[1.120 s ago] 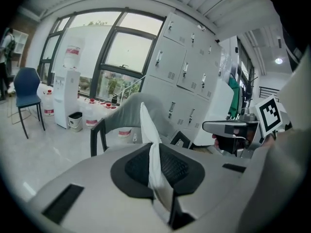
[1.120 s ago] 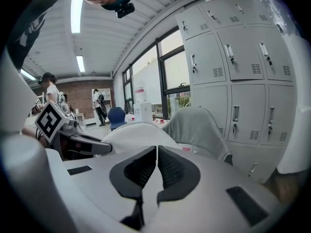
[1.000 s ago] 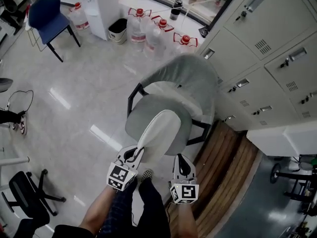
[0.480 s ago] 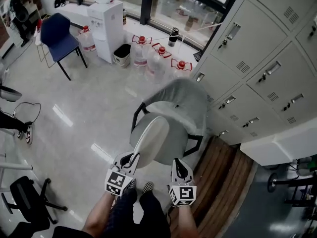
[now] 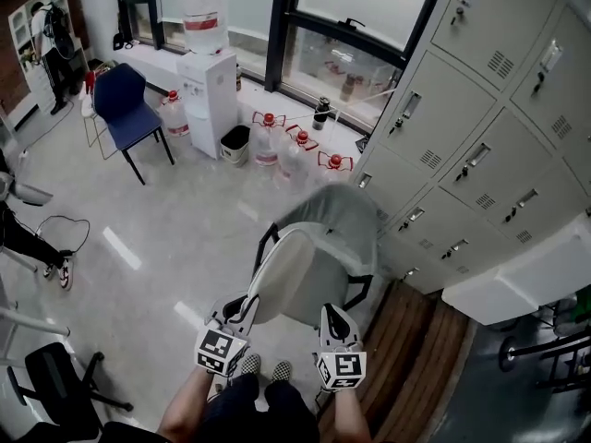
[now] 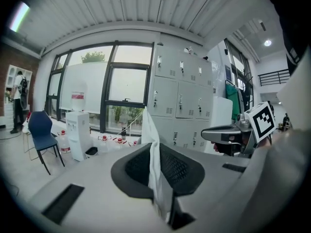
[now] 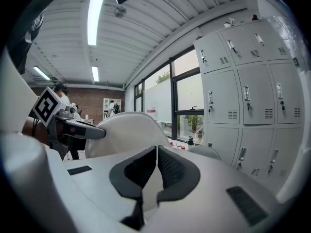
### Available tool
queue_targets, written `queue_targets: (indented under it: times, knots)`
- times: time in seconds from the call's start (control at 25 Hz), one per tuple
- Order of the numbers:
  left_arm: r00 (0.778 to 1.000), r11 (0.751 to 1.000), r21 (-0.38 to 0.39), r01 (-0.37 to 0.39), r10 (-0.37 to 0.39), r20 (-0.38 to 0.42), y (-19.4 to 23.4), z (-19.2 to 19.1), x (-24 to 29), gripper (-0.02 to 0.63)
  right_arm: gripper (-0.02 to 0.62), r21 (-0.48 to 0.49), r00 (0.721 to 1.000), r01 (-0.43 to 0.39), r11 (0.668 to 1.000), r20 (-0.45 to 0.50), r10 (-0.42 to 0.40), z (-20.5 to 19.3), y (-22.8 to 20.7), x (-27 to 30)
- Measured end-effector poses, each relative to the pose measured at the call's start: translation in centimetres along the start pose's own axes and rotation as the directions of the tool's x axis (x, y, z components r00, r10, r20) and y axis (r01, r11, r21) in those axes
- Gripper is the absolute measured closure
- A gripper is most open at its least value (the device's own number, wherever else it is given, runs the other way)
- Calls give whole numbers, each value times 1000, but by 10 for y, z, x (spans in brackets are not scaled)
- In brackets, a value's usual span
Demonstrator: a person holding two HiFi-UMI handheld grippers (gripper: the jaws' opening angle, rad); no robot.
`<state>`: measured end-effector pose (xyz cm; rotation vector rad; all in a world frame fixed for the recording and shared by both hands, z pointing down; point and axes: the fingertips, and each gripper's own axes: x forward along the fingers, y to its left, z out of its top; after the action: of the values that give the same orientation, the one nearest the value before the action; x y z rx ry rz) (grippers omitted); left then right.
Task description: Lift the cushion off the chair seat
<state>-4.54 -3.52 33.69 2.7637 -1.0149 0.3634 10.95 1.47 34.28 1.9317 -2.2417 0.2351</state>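
Note:
A pale oval cushion [image 5: 282, 275] hangs tilted on edge above the grey chair [image 5: 346, 215], clear of its seat. My left gripper [image 5: 238, 310] is shut on the cushion's lower rim. In the left gripper view a fold of the cushion's white cloth [image 6: 151, 144] stands up pinched between the dark pads of the left gripper [image 6: 154, 150]. My right gripper [image 5: 334, 314] is beside the cushion on the right, apart from it. In the right gripper view the right gripper [image 7: 156, 149] has its pads closed together on nothing, and the cushion [image 7: 129, 130] swells behind them to the left.
Grey lockers [image 5: 480, 137] line the right side, with a wooden platform [image 5: 420, 363] at their foot. Beyond the chair stand several water bottles [image 5: 300, 146], a water dispenser [image 5: 208, 72] and a blue chair [image 5: 125, 104]. A black office chair [image 5: 55, 386] is at the lower left.
Both grippers have risen together. The cushion has come up with the left gripper, further above the chair seat. The head view has tipped up and now takes in the windows.

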Motion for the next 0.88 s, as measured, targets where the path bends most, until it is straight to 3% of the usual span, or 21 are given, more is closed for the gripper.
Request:
queue_targets:
  times: [0.32, 0.88]
  knots:
    - [999, 998, 55, 19, -22, 47, 5, 48, -31, 565, 561, -4, 998, 0, 1000, 58, 1, 51, 25, -14]
    - [994, 993, 108, 39, -50, 97, 14, 84, -58, 565, 561, -4, 993, 33, 999, 117, -33, 87, 33, -33]
